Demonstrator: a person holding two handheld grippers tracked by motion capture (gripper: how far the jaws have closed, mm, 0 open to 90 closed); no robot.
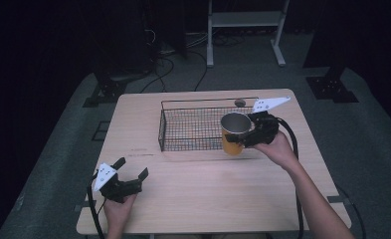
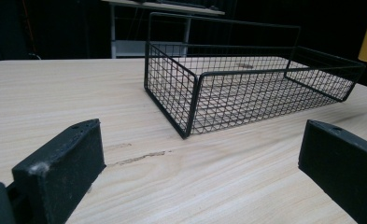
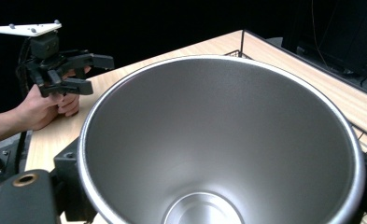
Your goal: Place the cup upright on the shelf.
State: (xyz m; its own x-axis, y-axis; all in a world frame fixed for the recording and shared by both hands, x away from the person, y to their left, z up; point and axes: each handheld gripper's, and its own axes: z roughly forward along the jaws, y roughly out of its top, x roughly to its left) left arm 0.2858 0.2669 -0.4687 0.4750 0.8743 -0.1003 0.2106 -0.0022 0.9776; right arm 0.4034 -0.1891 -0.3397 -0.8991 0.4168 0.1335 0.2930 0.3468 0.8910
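The yellow cup (image 1: 234, 134) with a smooth steel inside hangs over the near right corner of the wire basket (image 1: 183, 127), clamped at its side by the right gripper (image 1: 246, 137). It looks stiff, light and probably slippery, so a hold across the rim seems safest. The left gripper (image 1: 132, 168), well apart from the basket, has its jaws wide and holds nothing.

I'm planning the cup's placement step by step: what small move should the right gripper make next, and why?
Probably carry the yellow cup a little farther over the wire basket, then lower it. The right gripper is shut on the cup, held upright and empty at the basket's near right corner, above its rim rather than inside. The left gripper rests open on the table, away from it.
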